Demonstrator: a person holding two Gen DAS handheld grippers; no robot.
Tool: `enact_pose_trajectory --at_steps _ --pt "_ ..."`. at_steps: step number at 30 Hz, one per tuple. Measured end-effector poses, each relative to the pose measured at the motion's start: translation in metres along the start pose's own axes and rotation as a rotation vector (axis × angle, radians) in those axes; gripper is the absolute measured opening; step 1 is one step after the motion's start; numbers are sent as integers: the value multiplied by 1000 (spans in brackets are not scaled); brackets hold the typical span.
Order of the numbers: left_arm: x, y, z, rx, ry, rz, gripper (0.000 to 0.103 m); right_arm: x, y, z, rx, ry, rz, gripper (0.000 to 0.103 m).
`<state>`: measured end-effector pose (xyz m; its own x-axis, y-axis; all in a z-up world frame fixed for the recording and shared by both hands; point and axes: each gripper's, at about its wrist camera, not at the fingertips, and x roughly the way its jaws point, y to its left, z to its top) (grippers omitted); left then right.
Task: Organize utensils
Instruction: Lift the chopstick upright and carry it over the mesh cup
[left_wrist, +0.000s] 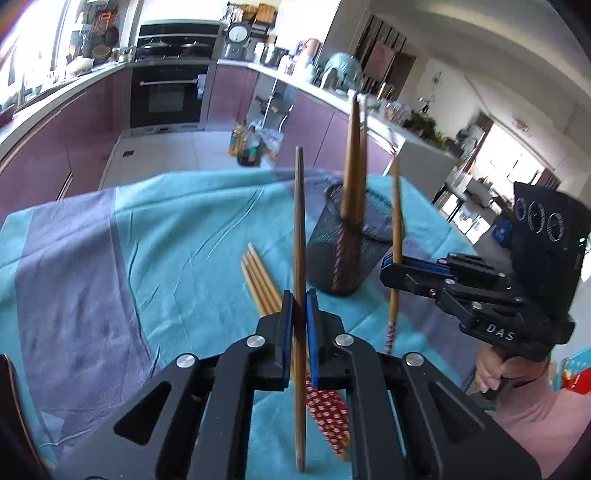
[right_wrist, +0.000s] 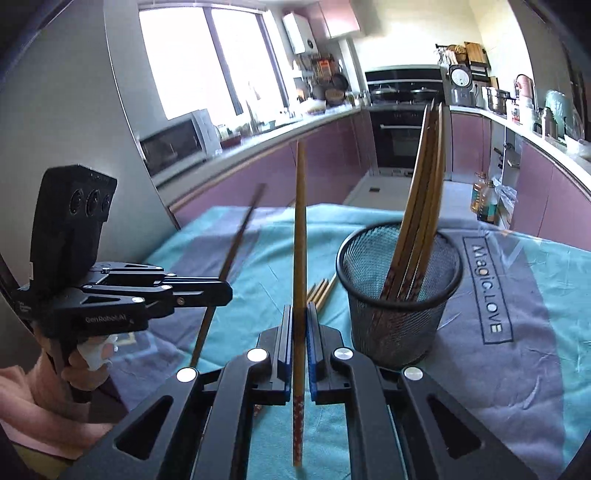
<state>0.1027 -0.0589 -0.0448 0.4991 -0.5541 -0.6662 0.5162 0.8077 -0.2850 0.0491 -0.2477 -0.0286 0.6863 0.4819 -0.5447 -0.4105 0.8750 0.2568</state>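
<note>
Closest to the lens, the left gripper (left_wrist: 299, 306) has its blue pads pressed tight on a dark wooden chopstick (left_wrist: 299, 236), held upright with its tip pointing up. Under everything spreads the teal and grey cloth (left_wrist: 166, 229) covering the table, "Magic.LOVE" lettering on its grey band. On the cloth stands the black mesh cup (right_wrist: 400, 295), upright, with several brown chopsticks (right_wrist: 421, 206) leaning inside it, red-patterned ends down. Over on the right, the right gripper (right_wrist: 300, 321) is pinching a lighter chopstick (right_wrist: 300, 236), also vertical, its red-patterned end hanging below the pads; from the left wrist view this one hovers just beside the cup, outside the rim. Flat on the cloth, between the two grippers and near the cup's base, a small bundle of loose chopsticks (left_wrist: 260, 277) lies side by side.
</note>
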Motion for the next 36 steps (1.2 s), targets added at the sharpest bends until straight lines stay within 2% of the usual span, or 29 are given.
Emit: enact_pose_trajectory --at_steps 13,26,31,36 --pt "-37 -17 31 19 -119 -74 7 -37 -14 28 12 -129 -15 6" --pt "-61 -48 83 49 -258 -139 7 -54 -16 71 -28 -235 -59 6" --pt "-70 -57 96 54 -300 -146 7 -58 -21 84 -31 -271 -77 6" --pt "-70 -69 107 78 -322 -104 7 -51 -29 89 -15 -275 -95 6"
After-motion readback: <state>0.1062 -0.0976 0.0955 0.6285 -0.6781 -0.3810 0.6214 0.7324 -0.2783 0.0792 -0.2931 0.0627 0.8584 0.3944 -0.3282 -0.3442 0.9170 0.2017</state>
